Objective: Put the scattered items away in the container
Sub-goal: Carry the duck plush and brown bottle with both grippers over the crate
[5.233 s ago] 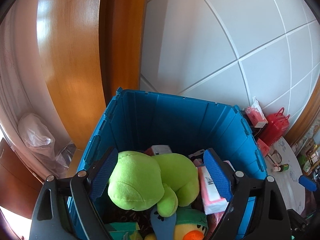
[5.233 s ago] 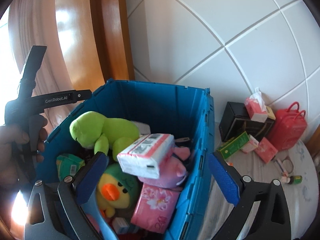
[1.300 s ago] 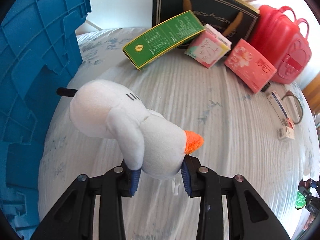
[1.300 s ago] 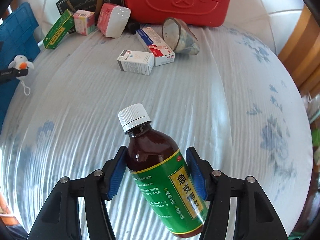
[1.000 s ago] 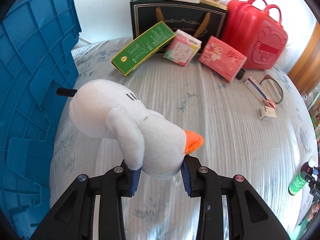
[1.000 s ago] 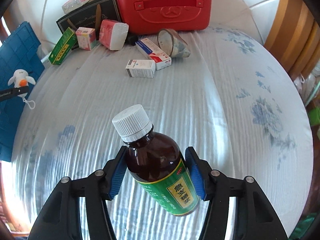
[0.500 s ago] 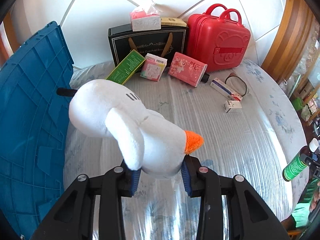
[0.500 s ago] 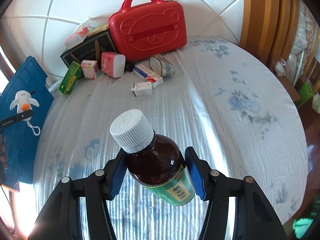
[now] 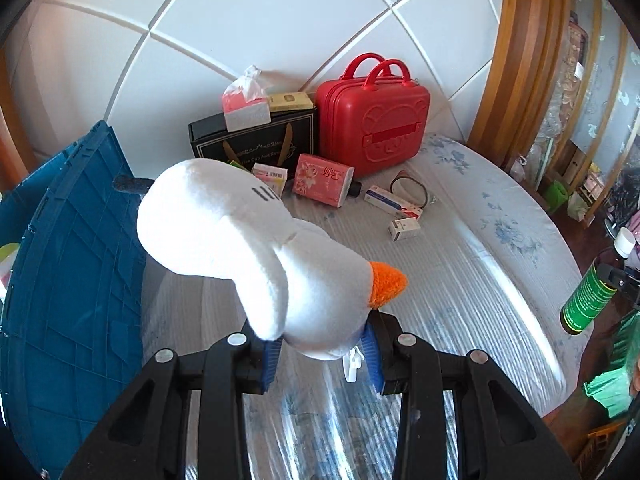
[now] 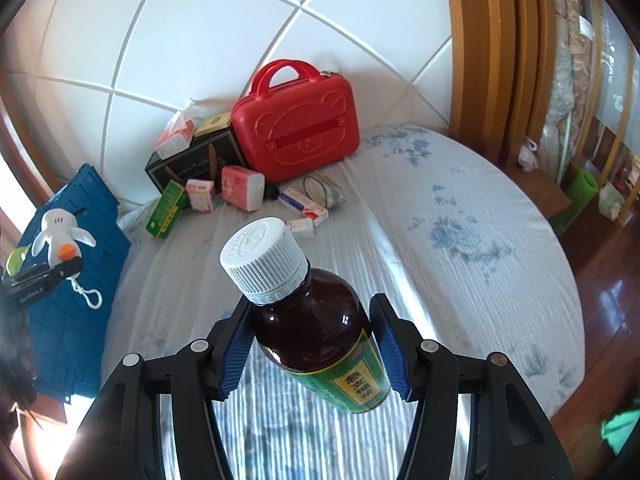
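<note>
We are looking down on a big bed with a white sheet and blue flowers. At its left side is standing the blue crate; we are seeing mostly its outer wall, and just a bit of something green is peeking over its rim.

Against the white wall is standing a red case with a bear face, and beside it a black gift bag is carrying a pink tissue pack on top. In front of them a pink packet, a green box, a ring of tape and some small medicine boxes are lying near each other on the sheet.

Our left claw is pinching a white plush duck with an orange beak, holding it up in the air just beside the crate wall. A little white loop is hanging under it.

Our right claw is pinching a brown bottle with a green label and a white cap, holding it up over the near part of the bed, well apart from the crate.
</note>
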`<state>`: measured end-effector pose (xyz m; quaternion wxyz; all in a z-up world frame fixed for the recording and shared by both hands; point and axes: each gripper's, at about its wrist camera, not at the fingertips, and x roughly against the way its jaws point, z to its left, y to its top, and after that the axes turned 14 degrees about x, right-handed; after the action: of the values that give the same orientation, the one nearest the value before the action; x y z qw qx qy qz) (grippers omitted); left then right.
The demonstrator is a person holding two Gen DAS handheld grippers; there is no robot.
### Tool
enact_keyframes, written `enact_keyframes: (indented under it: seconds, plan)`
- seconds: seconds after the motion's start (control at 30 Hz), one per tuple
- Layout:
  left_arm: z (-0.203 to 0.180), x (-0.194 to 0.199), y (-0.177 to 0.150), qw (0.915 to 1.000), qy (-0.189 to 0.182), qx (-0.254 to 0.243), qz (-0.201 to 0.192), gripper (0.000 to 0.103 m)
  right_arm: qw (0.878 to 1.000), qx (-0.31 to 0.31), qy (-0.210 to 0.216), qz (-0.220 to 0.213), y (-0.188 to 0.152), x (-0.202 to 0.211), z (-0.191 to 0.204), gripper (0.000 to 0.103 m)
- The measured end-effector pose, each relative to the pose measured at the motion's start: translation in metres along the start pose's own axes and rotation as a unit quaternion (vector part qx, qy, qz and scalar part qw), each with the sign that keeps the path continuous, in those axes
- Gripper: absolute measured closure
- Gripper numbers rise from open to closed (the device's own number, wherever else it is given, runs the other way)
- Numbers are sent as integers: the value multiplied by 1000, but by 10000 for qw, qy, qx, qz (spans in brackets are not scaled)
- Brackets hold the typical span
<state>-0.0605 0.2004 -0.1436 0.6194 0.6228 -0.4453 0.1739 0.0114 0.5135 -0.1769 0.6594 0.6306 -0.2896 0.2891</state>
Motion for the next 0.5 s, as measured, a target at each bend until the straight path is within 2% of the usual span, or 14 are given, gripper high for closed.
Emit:
enact_keyframes:
  seconds: [0.2, 0.5]
  plan:
    - [-6, 37, 0, 9996, -193, -158, -124, 69, 9999, -115, -28, -120, 0, 32, 11, 47]
    - [4, 80, 2, 9986, -368, -227, -290, 69, 9996, -105, -13, -247, 2, 68, 44, 47]
